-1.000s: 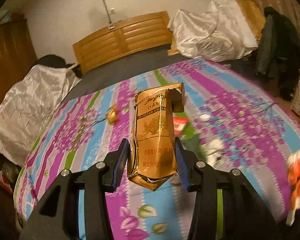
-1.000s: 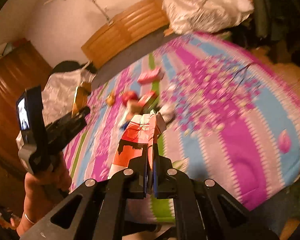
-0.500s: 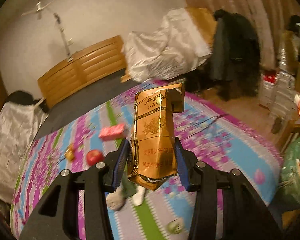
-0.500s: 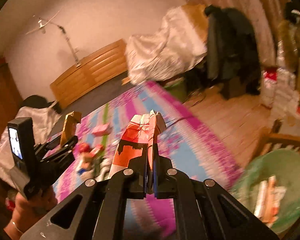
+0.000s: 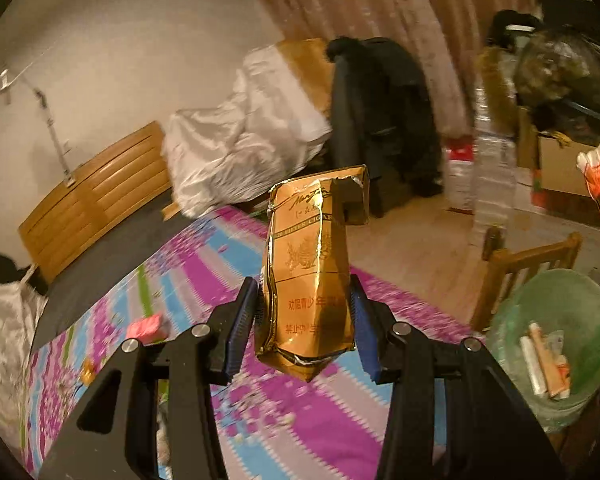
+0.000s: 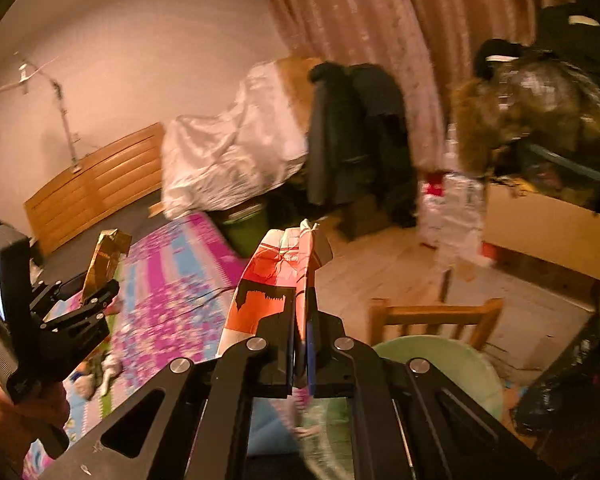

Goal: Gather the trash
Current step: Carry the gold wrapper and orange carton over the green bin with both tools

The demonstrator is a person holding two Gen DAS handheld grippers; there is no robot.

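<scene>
Over on the left lies the bedspread (image 5: 204,280), striped pink, blue and purple, with a small pink box (image 5: 146,326) resting on it and a wooden headboard (image 5: 96,192) behind. A hand (image 6: 18,412) holds the left gripper (image 5: 306,330), whose blue pads are clamped on either side of a crumpled gold cigarette pack (image 5: 310,276); the pack stands upright between them, its torn lid flapped open at the top, above the bed's near edge. Beyond it a white sheet (image 5: 240,136) is heaped up and a dark coat (image 5: 380,120) hangs before the curtain. Next, the right gripper (image 6: 300,360) is pinched tight on a flattened orange and white wrapper (image 6: 272,280), which sticks up from the closed jaws. Low on the right sits a green bin (image 5: 560,340) with a few wrappers already inside, just in front of a wooden chair (image 5: 516,264).
</scene>
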